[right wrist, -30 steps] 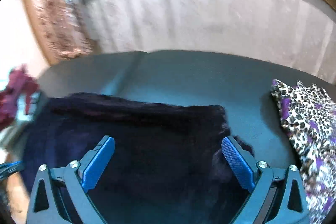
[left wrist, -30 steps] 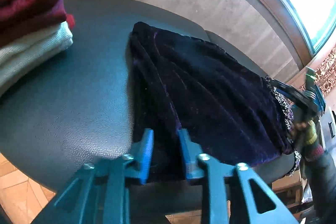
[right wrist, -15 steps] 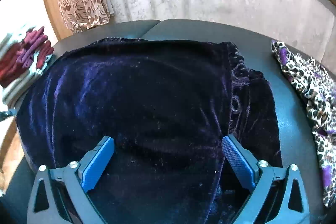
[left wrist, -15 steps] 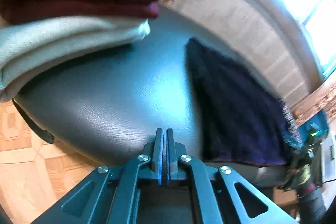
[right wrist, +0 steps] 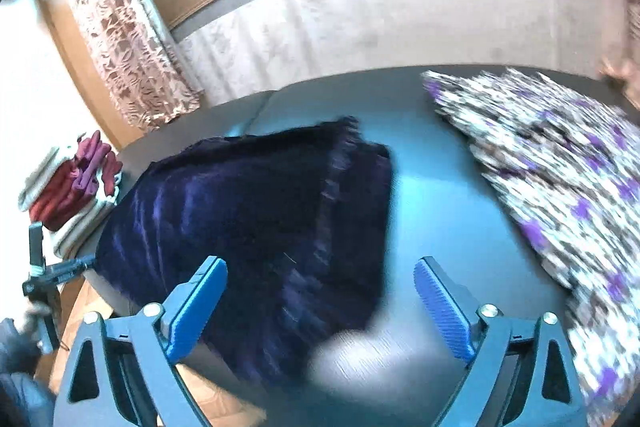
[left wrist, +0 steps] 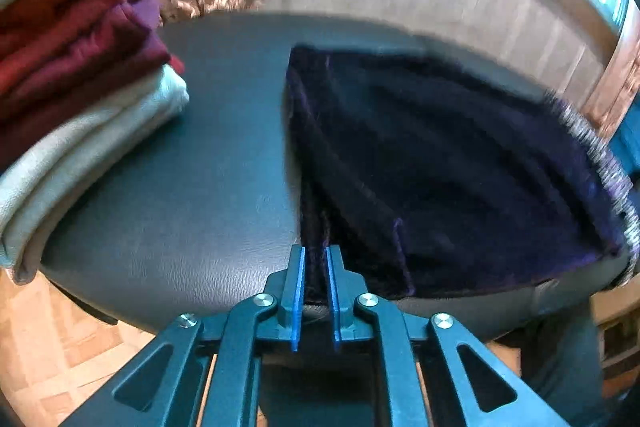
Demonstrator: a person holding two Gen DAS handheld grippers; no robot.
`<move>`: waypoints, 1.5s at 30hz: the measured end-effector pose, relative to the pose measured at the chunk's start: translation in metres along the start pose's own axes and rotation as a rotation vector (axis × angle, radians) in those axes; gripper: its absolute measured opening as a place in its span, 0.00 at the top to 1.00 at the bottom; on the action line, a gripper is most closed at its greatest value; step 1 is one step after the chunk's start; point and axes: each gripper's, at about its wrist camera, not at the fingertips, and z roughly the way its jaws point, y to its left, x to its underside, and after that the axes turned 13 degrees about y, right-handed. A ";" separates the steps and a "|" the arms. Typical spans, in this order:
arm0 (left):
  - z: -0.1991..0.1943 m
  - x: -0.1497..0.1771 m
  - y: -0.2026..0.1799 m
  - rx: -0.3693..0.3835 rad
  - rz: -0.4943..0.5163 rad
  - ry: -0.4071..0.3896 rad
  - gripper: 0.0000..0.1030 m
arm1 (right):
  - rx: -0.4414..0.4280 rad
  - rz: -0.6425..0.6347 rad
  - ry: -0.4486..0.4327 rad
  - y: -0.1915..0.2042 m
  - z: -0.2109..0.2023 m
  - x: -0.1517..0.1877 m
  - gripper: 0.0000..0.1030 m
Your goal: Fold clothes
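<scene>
1. Your left claw [left wrist: 316, 291], nearest in its own view: the blue pads are all but closed, and a pinched fold at the near corner of the dark purple velvet garment [left wrist: 440, 179] runs up between them. It looks gripped.
2. Your right claw [right wrist: 320, 307]: jaws wide and just lately narrowing a little, empty, poised over the near right edge of the same garment [right wrist: 260, 211] without pressing it.
3. Dark leather-look padded table [left wrist: 192, 195]: the velvet garment lies flat on it, already doubled, between the two other lots.
4. Stack of folded cream and dark red knitwear [left wrist: 80, 75], at the left end, apart from the velvet.
5. Crumpled leopard-print fabric with purple patches [right wrist: 560, 179], at the right end, not yet folded.
6. Patterned brown lace curtain [right wrist: 120, 39] and pale wall behind.
7. Step in hand, as I judge it: taking both near corners for another fold. Next, close your right claw on its corner, then carry both across together, evenly.
</scene>
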 end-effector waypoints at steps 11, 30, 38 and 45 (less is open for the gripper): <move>-0.011 -0.011 -0.052 -0.004 0.098 -0.079 0.78 | -0.080 -0.079 0.081 0.041 0.033 0.024 0.40; 0.021 0.007 -0.061 -0.032 0.256 0.040 0.71 | 0.261 -0.094 0.160 0.022 0.024 0.033 0.94; 0.022 0.004 -0.088 -0.002 0.315 0.036 0.71 | -0.013 -0.030 -0.043 0.041 0.022 -0.032 0.46; 0.031 0.008 -0.083 0.056 0.293 0.035 0.69 | 0.085 -0.036 0.029 0.042 0.091 -0.083 0.46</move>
